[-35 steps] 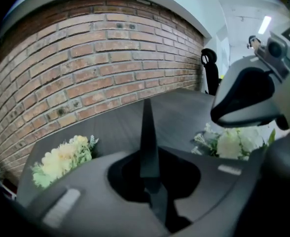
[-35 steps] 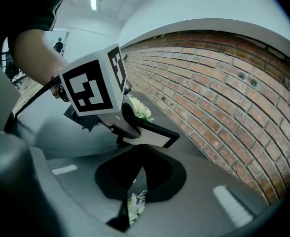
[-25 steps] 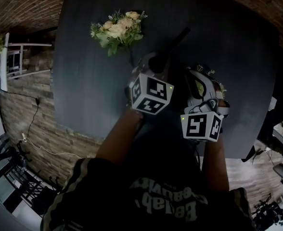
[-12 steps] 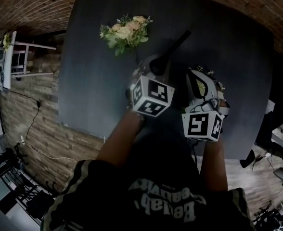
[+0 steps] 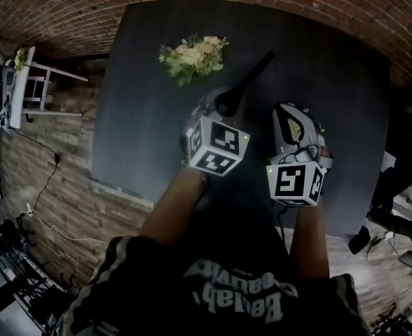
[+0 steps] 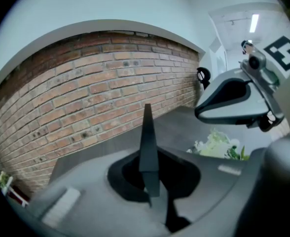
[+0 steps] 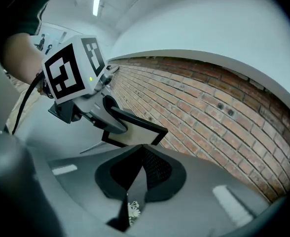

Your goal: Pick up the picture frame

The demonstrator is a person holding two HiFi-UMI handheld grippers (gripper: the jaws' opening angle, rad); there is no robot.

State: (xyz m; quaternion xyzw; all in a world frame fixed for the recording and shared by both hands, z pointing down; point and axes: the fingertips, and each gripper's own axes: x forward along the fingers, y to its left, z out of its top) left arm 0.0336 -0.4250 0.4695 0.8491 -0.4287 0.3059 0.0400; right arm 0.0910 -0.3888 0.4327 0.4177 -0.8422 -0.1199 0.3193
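Head view shows a person's two forearms reaching toward 12 o'clock over a dark table point(image 5: 143, 117), one gripper in each hand. The left gripper point(image 5: 228, 98) sits near the centre and the right gripper point(image 5: 288, 114) is just beside it at 3 o'clock. Each carries a cube with square markers at its near end. The picture frame point(image 5: 253, 73) appears as a thin dark bar running from the left gripper's tip toward 1 o'clock, edge-on to this camera. A bunch of pale flowers point(image 5: 194, 56) lies on the table at 11 o'clock from the left gripper, apart from both tools. A brick wall point(image 5: 66, 5) rings the table's far side.

In the left gripper view, the frame stands as a narrow dark slab rising to 12 o'clock out of the gap between the jaws. The jaws are closed tight against its two faces. The right gripper hangs at 2 o'clock, and the flowers lie below it on the table top.

In the right gripper view, the frame shows its black border and plain pale panel, tilted and held up over the table in front of the bricks. Its near corner goes down into this gripper's jaws, which are pinched together on it. The left gripper grips the frame's edge at 10 o'clock, its dark jaw laid across the border. The flowers can be seen through the gap at 6 o'clock.
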